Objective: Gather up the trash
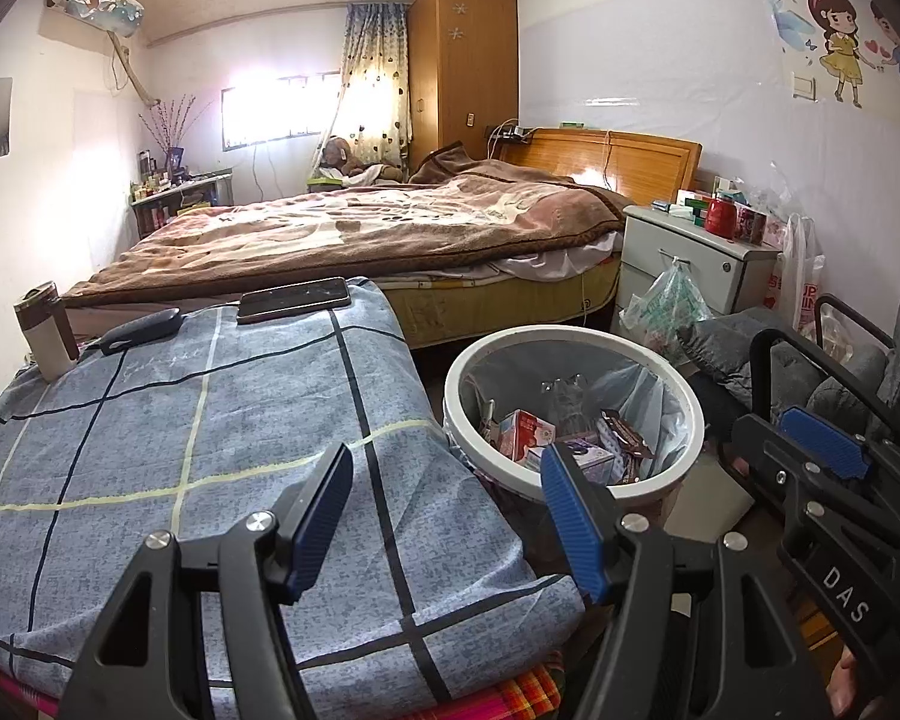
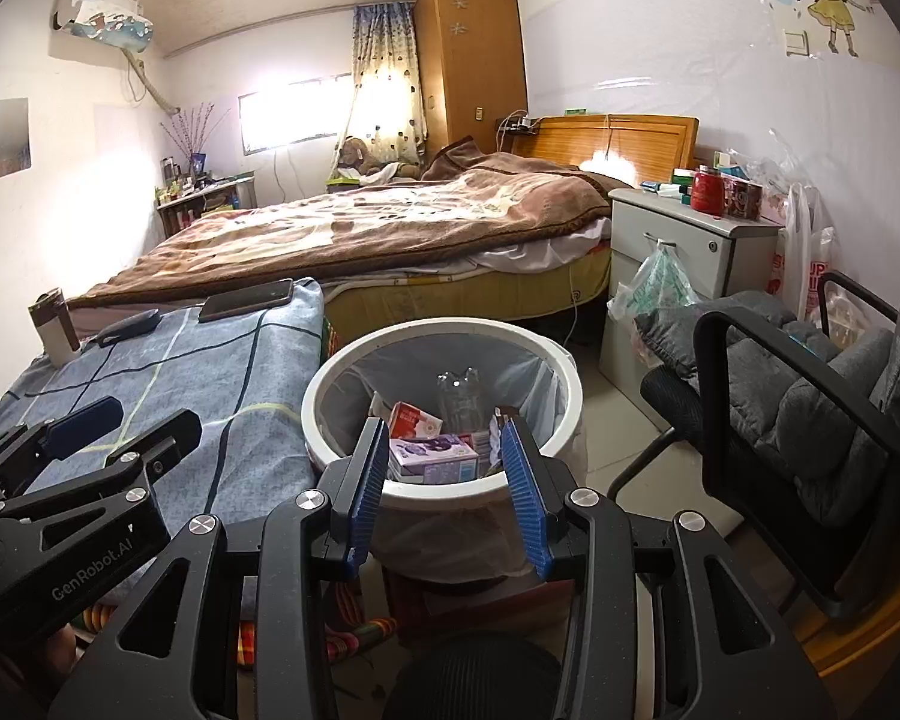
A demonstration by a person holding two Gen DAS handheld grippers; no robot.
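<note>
A white round trash bin point(image 1: 672, 378) with a clear liner stands on the floor between a cloth-covered table and a grey chair; it also shows in the right wrist view point(image 2: 330, 378). Inside lie a red-and-white carton point(image 2: 413, 420), a purple box point(image 2: 432, 456), a clear plastic bottle point(image 2: 459, 396) and dark wrappers point(image 1: 627, 438). My left gripper point(image 1: 447, 516) is open and empty over the table's right edge, beside the bin. My right gripper point(image 2: 444, 480) is open and empty just in front of the bin's near rim.
The table with a blue checked cloth point(image 1: 180, 450) carries a phone point(image 1: 294, 300), a dark case point(image 1: 141, 330) and a tumbler point(image 1: 45, 330). Behind stand a bed point(image 1: 360, 228), a white nightstand point(image 1: 696, 258) with a hanging bag point(image 1: 666, 300), and a grey armchair point(image 2: 810, 390) at right.
</note>
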